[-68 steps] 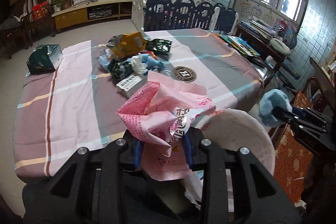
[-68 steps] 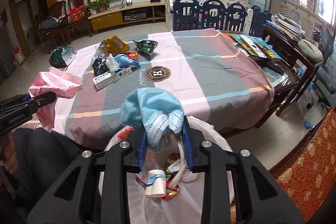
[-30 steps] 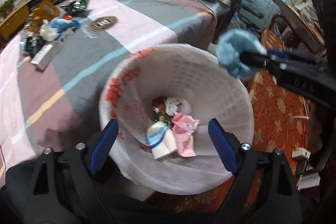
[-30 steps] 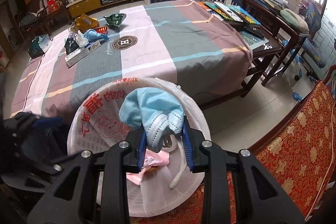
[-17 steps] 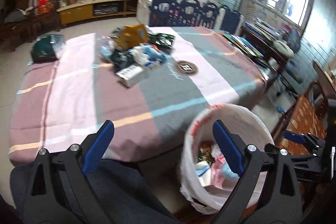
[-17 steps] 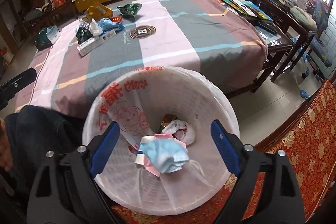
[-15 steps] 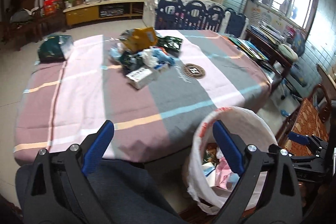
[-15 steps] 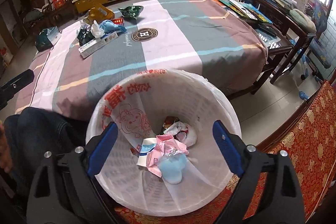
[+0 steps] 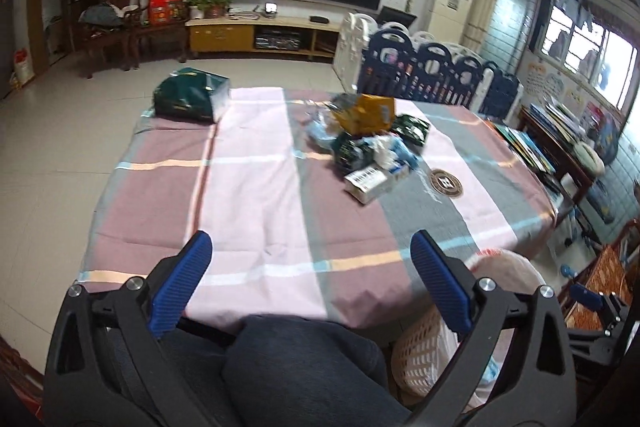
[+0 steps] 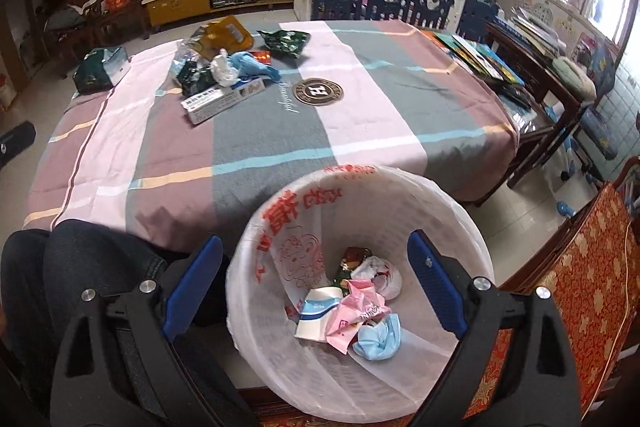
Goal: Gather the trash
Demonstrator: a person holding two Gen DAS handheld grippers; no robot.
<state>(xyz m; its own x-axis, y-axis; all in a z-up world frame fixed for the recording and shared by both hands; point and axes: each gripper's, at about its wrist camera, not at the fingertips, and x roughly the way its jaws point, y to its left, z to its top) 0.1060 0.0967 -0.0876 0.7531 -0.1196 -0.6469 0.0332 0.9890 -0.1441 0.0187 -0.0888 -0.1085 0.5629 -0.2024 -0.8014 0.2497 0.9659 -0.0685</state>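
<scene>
A white lined trash bin (image 10: 456,223) stands on the floor by the table's near edge and holds a pink wrapper (image 10: 356,311), a blue face mask (image 10: 380,341) and other scraps. My right gripper (image 10: 314,279) is open and empty just above it. My left gripper (image 9: 308,279) is open and empty above the table's near edge; the bin (image 9: 424,347) shows at its lower right. A trash pile (image 9: 368,143) with a yellow bag (image 10: 226,31), a white box (image 10: 222,99) and wrappers lies on the far middle of the striped tablecloth (image 10: 360,131).
A dark green bag (image 9: 192,99) sits at the table's far left corner. My knees (image 9: 304,371) are under the near edge. Books (image 10: 476,59) lie on a side table at right. A red patterned seat (image 10: 576,291) is right of the bin. A playpen fence (image 9: 432,75) stands behind.
Both grippers opened and dropped their loads, the pink bag and the blue mask, into the bin. The left gripper then swung up and left over the table; the right rose slightly.
</scene>
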